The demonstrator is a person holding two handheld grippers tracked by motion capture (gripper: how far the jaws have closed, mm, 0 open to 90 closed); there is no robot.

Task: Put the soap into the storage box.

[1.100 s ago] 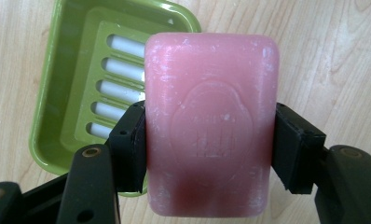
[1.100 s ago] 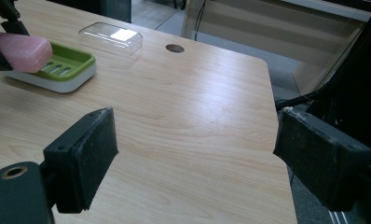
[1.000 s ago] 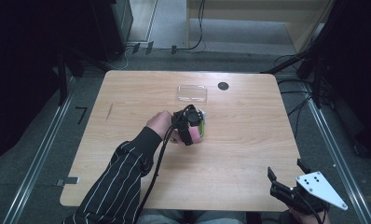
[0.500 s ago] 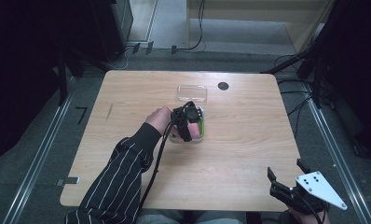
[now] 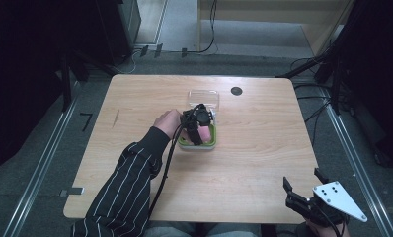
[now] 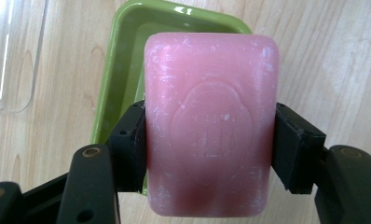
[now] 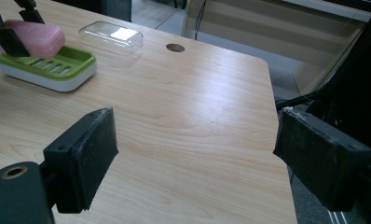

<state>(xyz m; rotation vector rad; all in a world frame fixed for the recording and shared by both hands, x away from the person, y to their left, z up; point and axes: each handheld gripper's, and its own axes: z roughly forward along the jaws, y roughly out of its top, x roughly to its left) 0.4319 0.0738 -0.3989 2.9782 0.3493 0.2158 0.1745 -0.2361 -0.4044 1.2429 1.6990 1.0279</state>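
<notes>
A pink soap bar (image 6: 210,121) is clamped by its long sides between the jaws of my left gripper (image 6: 210,147), which is shut on it. The bar hangs just over the near end of a green soap dish (image 6: 127,56) with a white base. From above, the left gripper (image 5: 197,126) covers most of the dish (image 5: 207,144), and the soap (image 5: 203,134) peeks out below it. My right gripper (image 7: 195,154) is open with nothing between its pads, low at the table's near right corner (image 5: 303,196). It looks across at the soap (image 7: 34,37) and the dish (image 7: 48,67).
A clear plastic lid (image 5: 203,96) lies just beyond the dish, also seen as the lid (image 7: 111,35) in the right gripper view. A round cable hole (image 5: 236,91) sits near the far edge. A striped sleeve (image 5: 130,182) crosses the table's near left.
The left gripper has shifted slightly with the soap over the dish. The right gripper has stayed in place.
</notes>
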